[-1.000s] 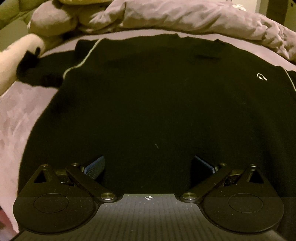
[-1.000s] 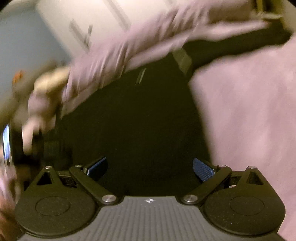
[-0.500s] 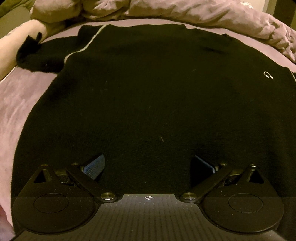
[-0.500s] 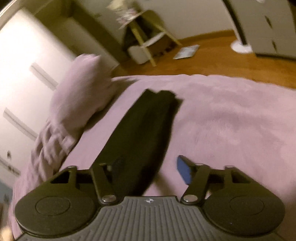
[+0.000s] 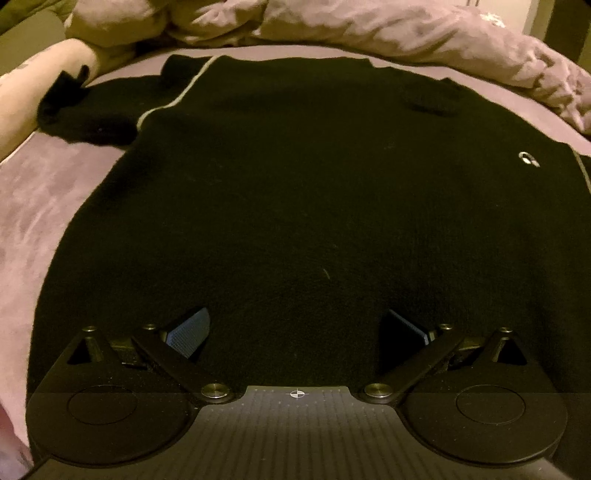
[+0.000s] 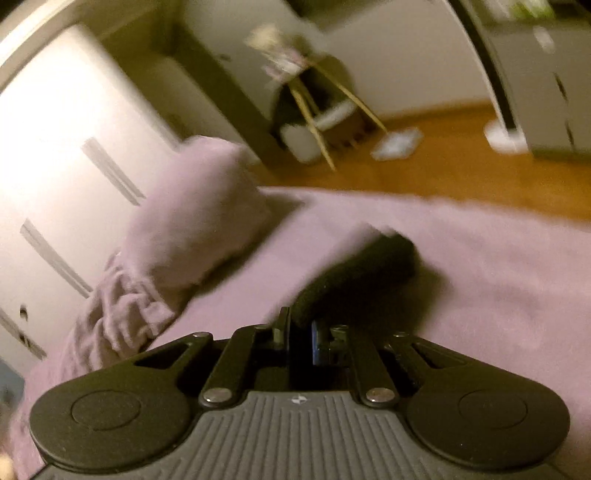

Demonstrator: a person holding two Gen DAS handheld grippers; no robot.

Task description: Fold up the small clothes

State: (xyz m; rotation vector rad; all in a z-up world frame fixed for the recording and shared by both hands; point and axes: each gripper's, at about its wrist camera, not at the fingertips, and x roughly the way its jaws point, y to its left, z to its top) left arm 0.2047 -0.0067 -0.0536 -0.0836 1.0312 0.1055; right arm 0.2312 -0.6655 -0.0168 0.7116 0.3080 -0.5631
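A black sweater (image 5: 314, 184) with a thin pale stripe and a small white logo lies flat on the pink bed cover (image 5: 44, 206). Its left sleeve (image 5: 85, 114) lies bunched at the far left. My left gripper (image 5: 295, 328) is open and empty, low over the sweater's near hem. In the right wrist view my right gripper (image 6: 299, 332) is shut on the sweater's right sleeve (image 6: 358, 273), which sticks out ahead of the fingers above the bed cover (image 6: 498, 280). The view is blurred.
A crumpled pink duvet (image 5: 406, 33) lies along the far edge of the bed and also shows in the right wrist view (image 6: 184, 229). Beyond the bed are a wooden floor (image 6: 443, 173), a small wooden stand (image 6: 317, 110), white wardrobe doors (image 6: 74, 147) and a grey cabinet (image 6: 546, 81).
My right gripper has swung from the sweater body to the right sleeve and closed on it. My left gripper has crept forward over the hem, still open.
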